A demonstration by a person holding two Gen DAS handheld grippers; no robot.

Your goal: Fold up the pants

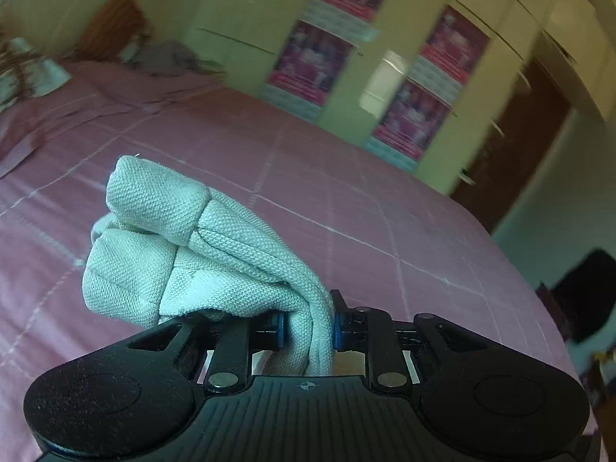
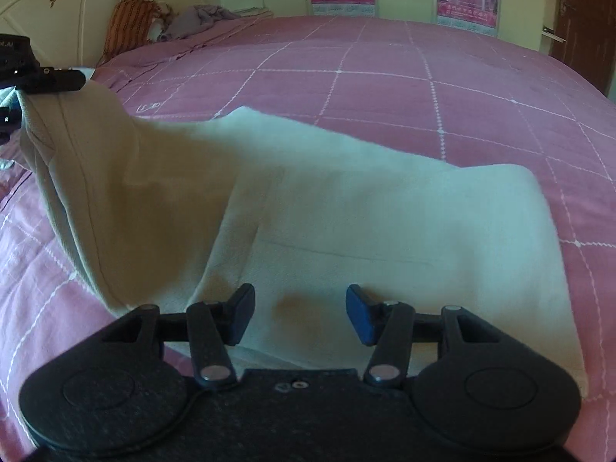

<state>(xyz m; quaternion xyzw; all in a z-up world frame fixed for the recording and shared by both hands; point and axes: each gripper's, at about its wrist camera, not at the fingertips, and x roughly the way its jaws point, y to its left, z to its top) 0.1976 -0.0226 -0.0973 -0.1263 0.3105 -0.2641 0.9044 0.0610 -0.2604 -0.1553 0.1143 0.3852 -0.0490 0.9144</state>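
Note:
The white pants (image 2: pixel 346 208) lie across the pink bedspread (image 2: pixel 423 88), folded lengthwise, with one end lifted at the left. My left gripper (image 1: pixel 308 329) is shut on a bunched end of the pants (image 1: pixel 184 246) and holds it above the bed. The left gripper also shows in the right wrist view (image 2: pixel 38 77) at the far left, with cloth hanging from it. My right gripper (image 2: pixel 300 315) is open and empty, its fingers spread just above the near edge of the pants. A faint orange stain (image 2: pixel 292 304) shows between the fingers.
An orange striped pillow (image 2: pixel 131 27) and a heap of grey clothing (image 2: pixel 196 19) lie at the head of the bed. Wardrobe doors with pink posters (image 1: pixel 315 61) stand along the far side. A brown door (image 1: pixel 516 146) is at the right.

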